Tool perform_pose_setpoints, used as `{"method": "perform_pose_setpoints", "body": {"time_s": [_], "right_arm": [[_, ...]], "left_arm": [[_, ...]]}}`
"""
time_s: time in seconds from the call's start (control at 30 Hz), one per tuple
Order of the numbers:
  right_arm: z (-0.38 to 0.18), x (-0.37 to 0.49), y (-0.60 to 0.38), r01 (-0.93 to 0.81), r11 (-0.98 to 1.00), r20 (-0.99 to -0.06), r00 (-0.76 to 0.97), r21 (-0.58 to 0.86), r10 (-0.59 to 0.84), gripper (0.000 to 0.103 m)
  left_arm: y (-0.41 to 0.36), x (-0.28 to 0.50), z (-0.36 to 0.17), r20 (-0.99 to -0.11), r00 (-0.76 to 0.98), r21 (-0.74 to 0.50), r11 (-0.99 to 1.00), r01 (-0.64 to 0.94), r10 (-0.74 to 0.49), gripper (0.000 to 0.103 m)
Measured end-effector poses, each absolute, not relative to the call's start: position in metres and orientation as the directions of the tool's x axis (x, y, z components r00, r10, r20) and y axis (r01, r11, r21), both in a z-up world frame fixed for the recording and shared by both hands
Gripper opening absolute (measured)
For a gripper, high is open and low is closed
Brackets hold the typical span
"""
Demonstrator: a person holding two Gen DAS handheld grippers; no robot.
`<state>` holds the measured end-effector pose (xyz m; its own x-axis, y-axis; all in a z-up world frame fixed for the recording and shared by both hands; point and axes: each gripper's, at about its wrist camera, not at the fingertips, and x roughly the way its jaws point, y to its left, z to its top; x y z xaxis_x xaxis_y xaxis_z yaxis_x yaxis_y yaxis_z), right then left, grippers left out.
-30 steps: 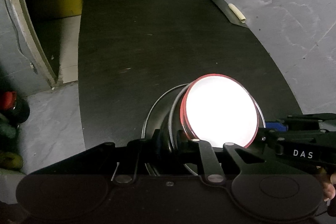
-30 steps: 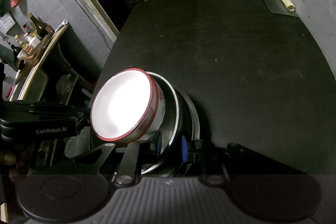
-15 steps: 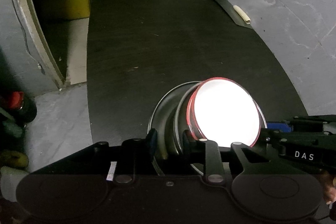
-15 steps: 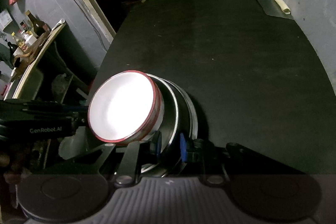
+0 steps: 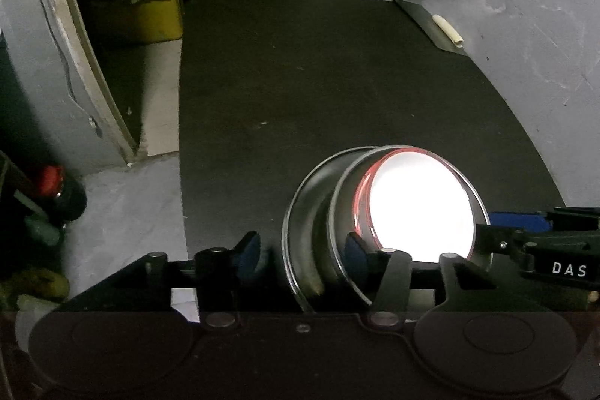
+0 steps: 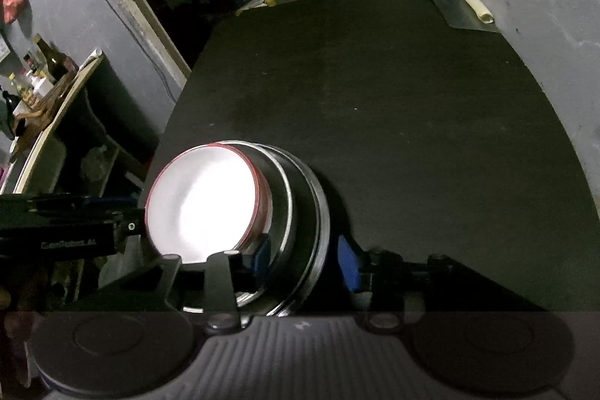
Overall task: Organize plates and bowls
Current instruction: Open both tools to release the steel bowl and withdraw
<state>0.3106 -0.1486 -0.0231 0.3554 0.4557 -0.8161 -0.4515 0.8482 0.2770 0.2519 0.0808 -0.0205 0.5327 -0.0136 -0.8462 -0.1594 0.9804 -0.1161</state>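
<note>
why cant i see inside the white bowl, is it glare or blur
Glare: in the left wrist view the white bowl is blown out to flat white; in the right wrist view it is the same, while the dark table stays dim; edges stay sharp, so not blur.

I see a plain matt black worktop (image 5: 337, 81) with no pattern. On it the bowl (image 5: 420, 205) glares white inside, ringed by a thin red rim. The two nested steel bowls (image 5: 315, 231) under it are silvery grey with bright edges. My left gripper's (image 5: 300, 250) fingers (image 5: 247, 248) carry blue pads on black frames; the right gripper's (image 6: 303, 257) fingers (image 6: 347, 261) look the same. Far left, a box (image 5: 150, 14) is yellow. The wall (image 5: 543, 44) at right is mottled grey.
</note>
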Motion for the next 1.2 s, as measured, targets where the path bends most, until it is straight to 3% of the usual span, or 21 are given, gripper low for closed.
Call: {"method": "perform_pose_setpoints", "body": {"time_s": [0.63, 1.2], "right_arm": [[-0.017, 0.300, -0.157, -0.464, 0.837, -0.794, 0.371, 0.290, 0.481, 0.059], [0.000, 0.282, -0.170, -0.495, 0.815, -0.748, 0.407, 0.303, 0.525, 0.091]], "left_arm": [[0.073, 0.232, -0.007, -0.826, 0.562, -0.091, 0.977, -0.195, 0.035, 0.076], [0.060, 0.208, 0.014, -0.793, 0.603, -0.070, 0.969, -0.235, 0.089, 0.097]]}}
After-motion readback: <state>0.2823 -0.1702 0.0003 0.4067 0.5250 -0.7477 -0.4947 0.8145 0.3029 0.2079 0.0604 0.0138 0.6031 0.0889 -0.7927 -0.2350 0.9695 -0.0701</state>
